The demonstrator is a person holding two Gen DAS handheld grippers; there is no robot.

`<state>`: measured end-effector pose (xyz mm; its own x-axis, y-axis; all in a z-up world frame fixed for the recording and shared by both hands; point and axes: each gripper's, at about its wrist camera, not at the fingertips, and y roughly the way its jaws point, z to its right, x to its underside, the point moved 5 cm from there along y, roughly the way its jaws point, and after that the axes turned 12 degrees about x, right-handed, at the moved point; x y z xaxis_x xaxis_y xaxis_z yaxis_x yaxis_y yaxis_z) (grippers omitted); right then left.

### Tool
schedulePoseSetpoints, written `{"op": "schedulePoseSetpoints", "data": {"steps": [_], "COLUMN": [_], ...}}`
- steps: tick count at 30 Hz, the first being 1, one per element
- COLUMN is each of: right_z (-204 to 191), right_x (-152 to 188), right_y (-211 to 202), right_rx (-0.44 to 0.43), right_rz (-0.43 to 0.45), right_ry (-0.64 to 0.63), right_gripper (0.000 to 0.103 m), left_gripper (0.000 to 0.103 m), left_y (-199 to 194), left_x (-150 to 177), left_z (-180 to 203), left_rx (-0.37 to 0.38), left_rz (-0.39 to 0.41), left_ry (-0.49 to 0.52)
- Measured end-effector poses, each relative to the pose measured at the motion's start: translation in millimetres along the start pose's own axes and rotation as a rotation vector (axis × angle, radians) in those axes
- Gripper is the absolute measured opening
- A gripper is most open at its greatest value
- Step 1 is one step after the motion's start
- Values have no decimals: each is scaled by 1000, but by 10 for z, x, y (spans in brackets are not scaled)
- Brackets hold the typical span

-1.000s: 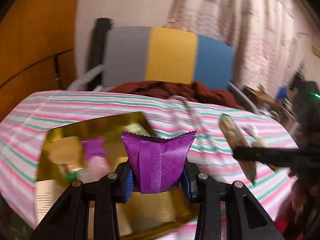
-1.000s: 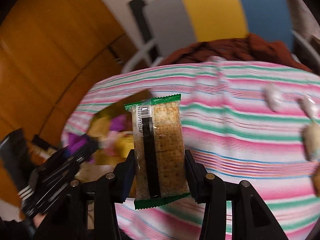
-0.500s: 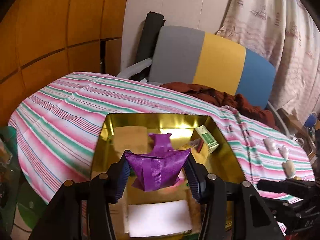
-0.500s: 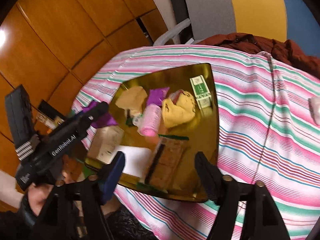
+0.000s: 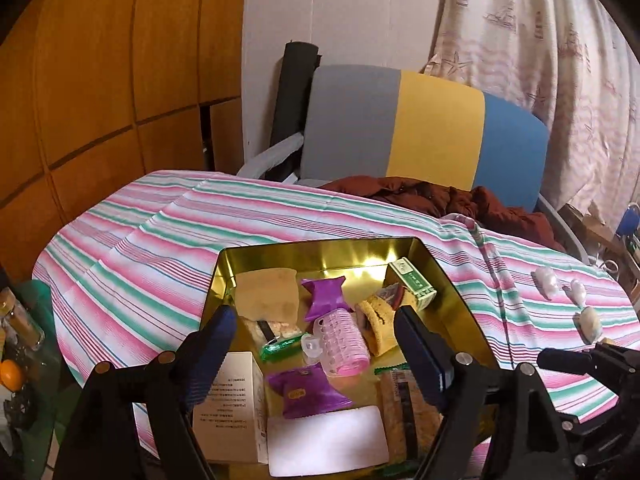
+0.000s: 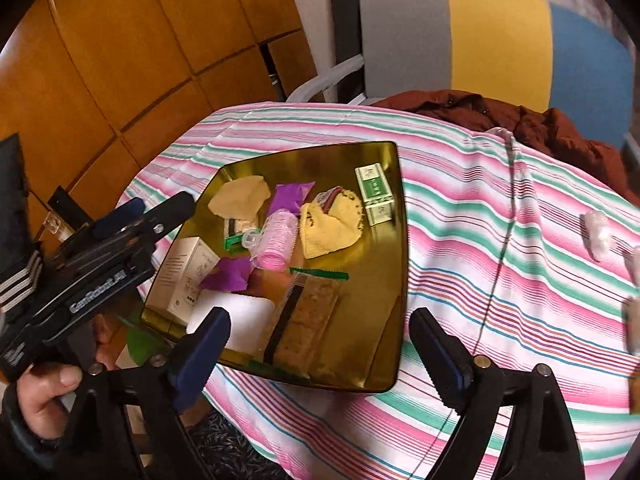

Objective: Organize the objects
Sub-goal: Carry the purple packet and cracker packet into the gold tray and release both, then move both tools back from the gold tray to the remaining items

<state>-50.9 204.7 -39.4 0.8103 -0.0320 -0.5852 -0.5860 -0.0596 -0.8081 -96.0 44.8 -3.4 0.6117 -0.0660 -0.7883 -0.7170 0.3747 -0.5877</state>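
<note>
With both the left gripper (image 5: 314, 346) and right gripper (image 6: 320, 344) spread wide and empty above the gold tray (image 6: 394, 248), the pale pieces (image 6: 598, 230) left on the striped cloth (image 6: 500, 240) were best approached squarely.

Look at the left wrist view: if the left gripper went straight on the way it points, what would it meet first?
Probably the pink ribbed hair roller lying in the gold metal tray; it sits between the open jaws of the left gripper. Depth is unclear.

Warm dim light, fisheye-warped edges
</note>
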Motion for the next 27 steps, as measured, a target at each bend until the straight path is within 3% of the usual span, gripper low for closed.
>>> {"op": "schedulePoseSetpoints", "data": {"steps": [7, 13, 27], "right_z": [134, 215, 497], "right_x": [-16, -65, 20], "right_y": [-87, -173, -121], "right_rx": [75, 179, 237], "right_rz": [46, 102, 77], "right_ry": [26, 17, 74], "right_gripper": [102, 103, 103], "left_gripper": [82, 82, 82], "left_y": [-80, -91, -65], "left_x": [4, 30, 95], "left_z": [153, 251, 492], "left_rx": [18, 41, 113], "left_rz": [8, -3, -32], "left_ry": [36, 41, 77]}}
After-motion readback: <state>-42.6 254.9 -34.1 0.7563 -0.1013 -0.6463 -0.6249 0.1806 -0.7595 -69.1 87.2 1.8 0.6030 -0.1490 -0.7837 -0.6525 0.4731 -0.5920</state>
